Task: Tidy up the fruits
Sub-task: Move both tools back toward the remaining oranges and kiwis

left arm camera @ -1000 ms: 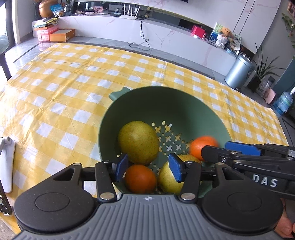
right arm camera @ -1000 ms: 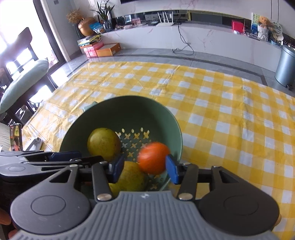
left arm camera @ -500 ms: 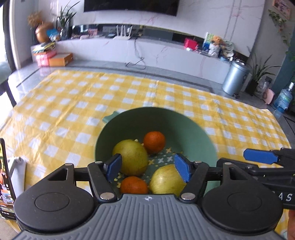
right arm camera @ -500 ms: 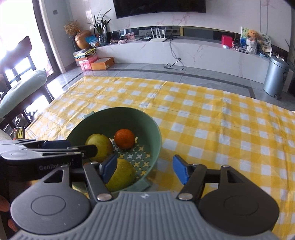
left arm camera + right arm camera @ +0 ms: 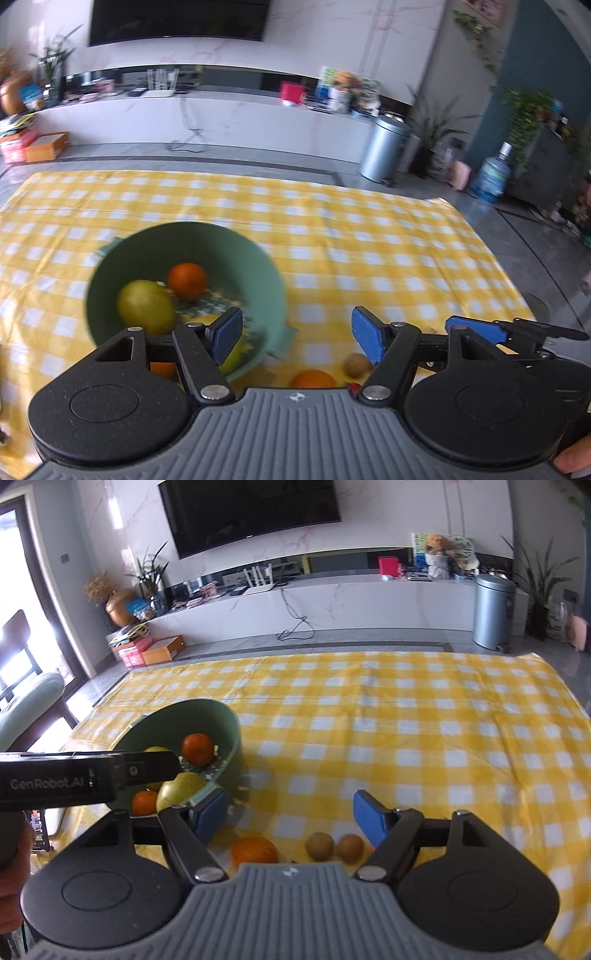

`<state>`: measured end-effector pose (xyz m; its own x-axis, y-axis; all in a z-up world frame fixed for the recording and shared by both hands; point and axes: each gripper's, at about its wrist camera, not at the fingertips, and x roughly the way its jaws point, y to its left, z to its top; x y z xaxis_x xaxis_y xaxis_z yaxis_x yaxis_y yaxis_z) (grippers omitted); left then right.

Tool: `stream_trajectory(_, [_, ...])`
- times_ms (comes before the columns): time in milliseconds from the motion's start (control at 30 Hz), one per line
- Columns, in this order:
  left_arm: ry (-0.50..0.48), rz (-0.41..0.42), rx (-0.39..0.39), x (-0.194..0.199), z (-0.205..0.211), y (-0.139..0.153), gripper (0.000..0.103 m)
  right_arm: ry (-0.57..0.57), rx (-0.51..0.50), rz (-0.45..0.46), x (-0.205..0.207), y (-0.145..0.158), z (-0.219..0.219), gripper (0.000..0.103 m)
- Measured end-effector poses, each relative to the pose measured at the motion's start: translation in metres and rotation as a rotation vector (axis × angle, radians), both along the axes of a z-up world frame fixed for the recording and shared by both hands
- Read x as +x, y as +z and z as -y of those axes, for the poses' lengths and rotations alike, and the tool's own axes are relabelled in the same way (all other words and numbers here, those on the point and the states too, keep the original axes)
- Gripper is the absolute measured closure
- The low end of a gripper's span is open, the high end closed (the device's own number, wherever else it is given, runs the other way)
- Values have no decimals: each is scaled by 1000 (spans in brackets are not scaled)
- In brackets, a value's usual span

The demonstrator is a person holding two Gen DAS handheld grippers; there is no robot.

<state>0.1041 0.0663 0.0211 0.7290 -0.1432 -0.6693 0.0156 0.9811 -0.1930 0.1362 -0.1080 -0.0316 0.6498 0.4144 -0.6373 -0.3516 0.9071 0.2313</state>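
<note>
A green colander bowl (image 5: 236, 254) (image 5: 221, 716) sits on the yellow checked tablecloth. It holds a yellow-green pear (image 5: 146, 306), an orange (image 5: 186, 280) (image 5: 197, 748), a second pear (image 5: 179, 794) and a second orange (image 5: 144, 802). An orange (image 5: 254, 850) (image 5: 312, 378) and two kiwis (image 5: 319, 845) (image 5: 349, 846) lie on the cloth near the front edge. My left gripper (image 5: 295, 339) is open and empty, to the right of the bowl. My right gripper (image 5: 288, 818) is open and empty above the loose fruit.
The checked tablecloth (image 5: 424, 738) covers the table, whose far edge faces a TV wall. A steel bin (image 5: 493, 611) stands on the floor beyond. A chair with a green cushion (image 5: 26, 705) is at the left.
Both grippers have pulled back and up from the bowl and opened wider. The right one let its orange go into the bowl. Loose fruit on the cloth has come into view.
</note>
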Motion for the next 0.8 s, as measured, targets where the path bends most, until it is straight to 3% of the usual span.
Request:
stream_trajectory(233, [-123, -47, -59, -4, 28, -14, 24, -116, 43, -38, -15, -15, 45, 30])
stream_trajectory(533, [-178, -92, -137, -4, 39, -41, 24, -221, 95, -103, -22, -42, 76, 30])
stream_trajectory(800, [-171, -115, -78, 0, 45, -69, 27, -234, 105, -123, -18, -55, 75, 31])
